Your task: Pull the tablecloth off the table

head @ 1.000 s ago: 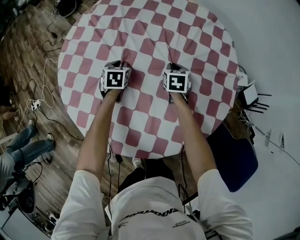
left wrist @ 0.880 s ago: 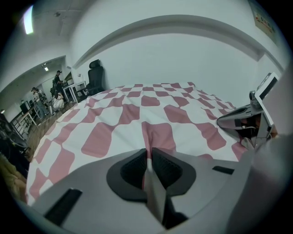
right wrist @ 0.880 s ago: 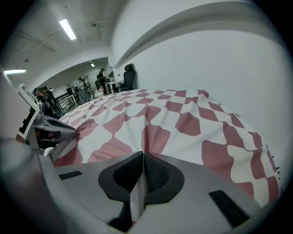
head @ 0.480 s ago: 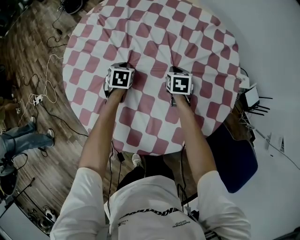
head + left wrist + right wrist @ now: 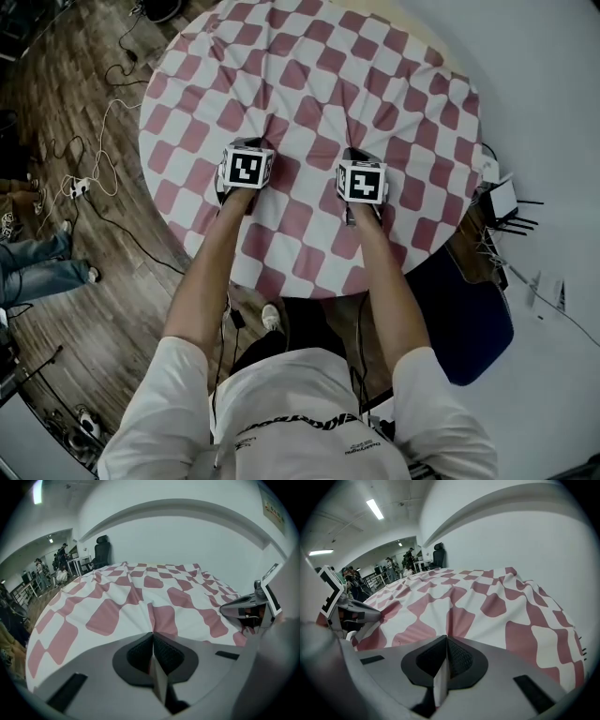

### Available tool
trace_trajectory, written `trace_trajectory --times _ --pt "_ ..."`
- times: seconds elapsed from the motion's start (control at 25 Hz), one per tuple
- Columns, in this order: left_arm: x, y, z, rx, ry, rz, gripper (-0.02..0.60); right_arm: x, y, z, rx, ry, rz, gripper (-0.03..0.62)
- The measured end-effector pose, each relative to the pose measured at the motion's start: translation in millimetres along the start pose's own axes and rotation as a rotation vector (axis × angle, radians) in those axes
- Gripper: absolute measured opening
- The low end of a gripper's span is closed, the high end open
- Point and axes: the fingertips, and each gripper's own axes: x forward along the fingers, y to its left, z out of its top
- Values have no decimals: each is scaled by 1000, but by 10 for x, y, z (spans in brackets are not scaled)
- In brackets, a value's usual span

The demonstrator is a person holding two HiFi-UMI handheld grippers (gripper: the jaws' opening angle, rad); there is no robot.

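Observation:
A red-and-white checked tablecloth (image 5: 309, 84) covers a round table. Both grippers rest on its near half, side by side. My left gripper (image 5: 251, 142) is shut on a pinched fold of the cloth, and creases fan out from its tips. In the left gripper view the jaws (image 5: 152, 633) meet with a strip of tablecloth (image 5: 140, 588) caught between them. My right gripper (image 5: 352, 152) is likewise shut on a ridge of cloth; in the right gripper view its jaws (image 5: 446, 637) clamp the tablecloth (image 5: 487, 597). The fingertips are hidden under the marker cubes in the head view.
Cables (image 5: 94, 178) trail over the wooden floor at the left, where a person's legs (image 5: 37, 262) stand. A dark blue chair (image 5: 464, 319) and a router with antennae (image 5: 502, 202) sit at the table's right. A white wall lies beyond.
Both grippers have drawn slightly toward the person. The creases running out from their tips have grown longer and sharper. The cloth's near edge sits a little closer in.

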Motion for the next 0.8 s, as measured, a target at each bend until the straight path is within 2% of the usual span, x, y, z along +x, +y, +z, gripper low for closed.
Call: trace_trajectory --times 0.24,0.56,0.8 --pt "-322 -123 -421 39 -20 41 15 -269 206 -395 -10 -27 2 34" --pt "-741 -241 -892 42 -10 14 15 -639 444 -826 41 11 40 34" --pt "-1140 -362 -1228 36 -37 11 15 -1021 655 -1135 74 -28 73 34"
